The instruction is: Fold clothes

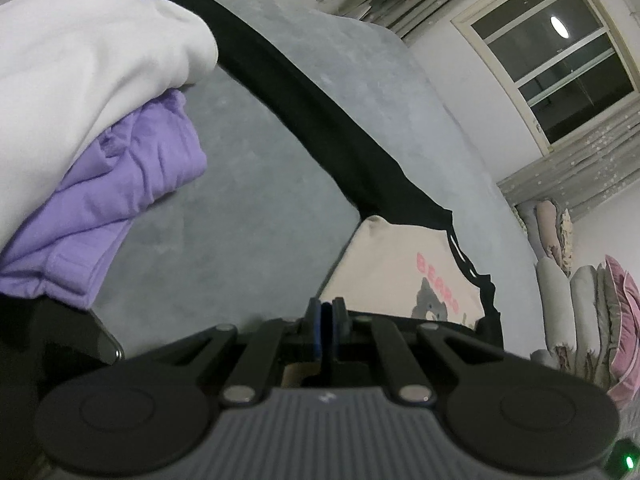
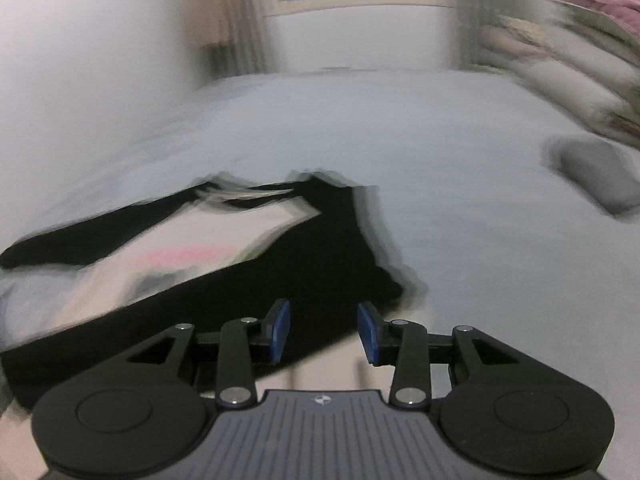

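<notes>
Left wrist view: the left tongs are pressed together over the cream-and-black shirt; whether they pinch cloth is unclear. Its black sleeve stretches ahead across the bed; a white and purple pile lies ahead-left.

Right wrist view: the right tongs stand partly apart, empty, above the shirt, which looks mostly unfolded.

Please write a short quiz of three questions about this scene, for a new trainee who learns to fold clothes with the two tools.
1. True or false: the right tool has its jaws apart.
2. What lies under the white garment in the pile? A) a purple garment B) a red towel C) a pillow
3. Fill in: the shirt with the bear print has ____ sleeves.

Key
1. True; nothing is between them.
2. A, the purple garment.
3. Black; one long sleeve stretches across the grey bed from the left tool, which is shut.
</notes>
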`<state>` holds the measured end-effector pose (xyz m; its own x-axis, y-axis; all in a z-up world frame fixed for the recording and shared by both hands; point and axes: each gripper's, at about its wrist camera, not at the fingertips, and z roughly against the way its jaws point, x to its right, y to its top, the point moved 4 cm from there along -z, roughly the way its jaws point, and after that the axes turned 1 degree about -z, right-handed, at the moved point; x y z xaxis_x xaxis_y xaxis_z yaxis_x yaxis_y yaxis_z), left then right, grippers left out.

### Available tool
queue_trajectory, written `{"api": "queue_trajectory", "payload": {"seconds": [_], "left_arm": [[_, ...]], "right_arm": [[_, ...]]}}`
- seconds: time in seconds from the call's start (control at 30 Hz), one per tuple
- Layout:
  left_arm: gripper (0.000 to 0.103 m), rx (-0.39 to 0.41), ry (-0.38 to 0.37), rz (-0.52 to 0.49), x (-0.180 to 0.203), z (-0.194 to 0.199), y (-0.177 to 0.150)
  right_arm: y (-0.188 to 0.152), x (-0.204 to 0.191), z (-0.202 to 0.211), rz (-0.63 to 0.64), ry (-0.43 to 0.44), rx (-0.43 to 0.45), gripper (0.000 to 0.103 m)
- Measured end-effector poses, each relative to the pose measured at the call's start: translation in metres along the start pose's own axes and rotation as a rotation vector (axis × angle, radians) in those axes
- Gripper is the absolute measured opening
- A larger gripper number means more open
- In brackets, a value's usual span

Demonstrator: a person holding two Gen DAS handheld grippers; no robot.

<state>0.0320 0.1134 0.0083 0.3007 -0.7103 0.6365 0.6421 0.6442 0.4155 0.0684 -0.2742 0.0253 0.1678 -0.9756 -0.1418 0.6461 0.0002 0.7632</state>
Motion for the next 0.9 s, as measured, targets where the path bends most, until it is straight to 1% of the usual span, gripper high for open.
{"api": "queue_trajectory", "payload": {"seconds": [0.07,0.1,0.17,0.3,0.33,0.43,0.5,0.53,0.57,0.63,0.67,0.73,0.8,0.9], "left_arm": [[0.004,-0.003,0.0,0.004,-0.002,-0.001,0.001],[0.004,-0.004,0.001,0.006,-0.003,-0.001,0.001],[0.004,-0.008,0.001,0.011,-0.004,-0.002,0.002],[0.004,-0.012,-0.005,0.006,-0.003,-0.002,0.001],[0.004,-0.011,-0.007,0.003,-0.002,-0.001,0.001],[0.004,-0.01,-0.012,-0.007,-0.001,-0.001,0.001],[0.004,-0.011,-0.011,-0.011,-0.001,-0.001,0.002],[0.004,-0.011,-0.01,-0.013,-0.001,-0.001,0.002],[0.004,-0.011,-0.009,-0.016,-0.001,-0.001,0.002],[0.004,-0.009,-0.008,-0.022,-0.001,-0.001,0.002],[0.004,-0.008,-0.008,-0.024,-0.001,-0.001,0.002],[0.004,-0.006,-0.011,-0.023,-0.001,0.0,0.003],[0.004,0.002,-0.009,-0.028,0.0,0.002,0.004],[0.004,0.043,0.028,-0.085,0.004,0.01,0.006]], "right_arm": [[-0.011,-0.05,0.001,0.132,0.168,-0.018,0.037],[-0.018,-0.075,0.002,0.208,0.229,-0.022,0.037],[-0.035,-0.123,0.005,0.37,0.316,-0.019,0.037],[-0.067,-0.18,0.007,0.557,0.403,0.02,0.036],[-0.073,-0.19,0.006,0.586,0.407,0.034,0.036],[-0.081,-0.206,0.001,0.622,0.393,0.07,0.036],[-0.083,-0.212,-0.003,0.623,0.389,0.077,0.036],[-0.084,-0.214,-0.006,0.62,0.376,0.072,0.033],[-0.083,-0.216,-0.012,0.618,0.359,0.064,0.022],[-0.082,-0.221,-0.019,0.612,0.349,0.046,0.008],[-0.082,-0.221,-0.019,0.606,0.354,0.038,0.005],[-0.078,-0.221,-0.015,0.592,0.365,0.022,0.004],[-0.067,-0.217,0.0,0.554,0.396,0.011,0.004],[-0.053,-0.207,0.024,0.49,0.448,-0.031,0.004]]}}
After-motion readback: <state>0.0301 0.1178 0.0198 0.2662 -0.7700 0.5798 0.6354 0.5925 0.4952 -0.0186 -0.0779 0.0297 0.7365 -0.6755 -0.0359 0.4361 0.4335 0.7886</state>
